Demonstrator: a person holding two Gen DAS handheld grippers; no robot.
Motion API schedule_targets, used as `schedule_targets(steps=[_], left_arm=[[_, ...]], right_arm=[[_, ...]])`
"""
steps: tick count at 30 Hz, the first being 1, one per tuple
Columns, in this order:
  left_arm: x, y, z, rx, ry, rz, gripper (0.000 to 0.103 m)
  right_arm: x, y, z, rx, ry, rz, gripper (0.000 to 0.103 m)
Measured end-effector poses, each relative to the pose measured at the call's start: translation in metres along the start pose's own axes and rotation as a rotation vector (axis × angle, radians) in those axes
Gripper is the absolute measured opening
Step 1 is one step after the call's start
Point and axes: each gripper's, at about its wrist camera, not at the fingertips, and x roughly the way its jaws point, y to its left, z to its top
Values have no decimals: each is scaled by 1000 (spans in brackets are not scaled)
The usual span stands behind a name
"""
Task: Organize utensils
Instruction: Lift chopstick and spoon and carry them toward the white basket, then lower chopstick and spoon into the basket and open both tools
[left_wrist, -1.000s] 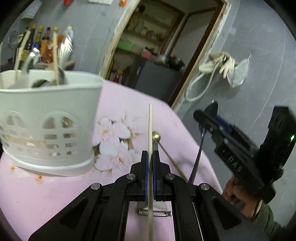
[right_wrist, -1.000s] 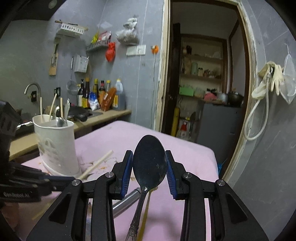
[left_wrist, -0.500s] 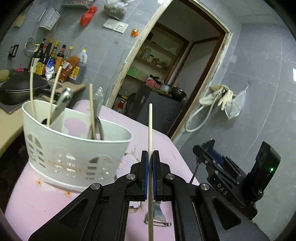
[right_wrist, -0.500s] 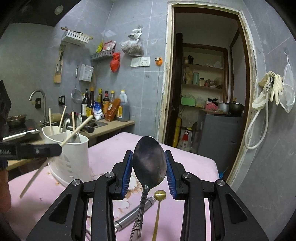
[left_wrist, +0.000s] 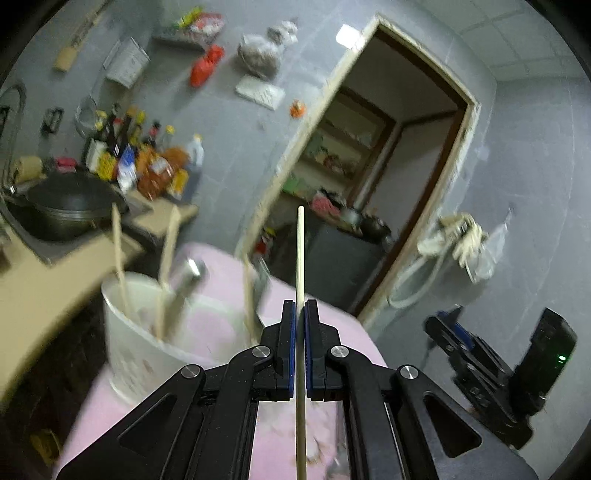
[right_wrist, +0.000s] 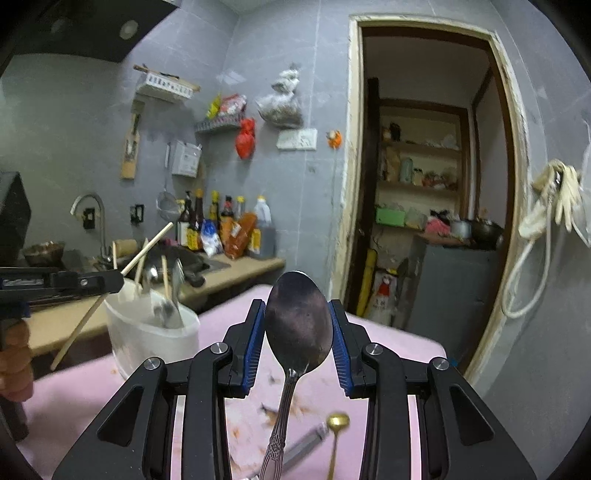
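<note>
Now your left gripper (left_wrist: 300, 317) is clamped on a chopstick (left_wrist: 300, 258) just right of the white holder (left_wrist: 147, 343). Your right gripper (right_wrist: 298, 332) pinches a steel spoon (right_wrist: 298, 325) above the pink table (right_wrist: 399, 343).

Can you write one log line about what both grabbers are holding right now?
left gripper: shut on chopstick | right gripper: shut on spoon | white holder: on pink table

Honestly nothing here is readable for me. The sauce bottles with colourful labels (right_wrist: 221, 229) on the kitchen bench are too blurry to make out any brand, and the red-and-white bottle (right_wrist: 384, 295) by the doorway has a label I can't read either.
</note>
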Motion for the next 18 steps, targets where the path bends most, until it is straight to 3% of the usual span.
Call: schedule_targets(steps=[5,11,18], left_arm=[[-1,36,40,-44,-118,44,2],[0,77,65,-74,-237,118,2],[18,100,64,-95,-308,182,2]], right_arm=[[11,14,39,9,-84,67,31],[26,39,73,22,-169,148,31],[55,61,68,41,-173,177,31]])
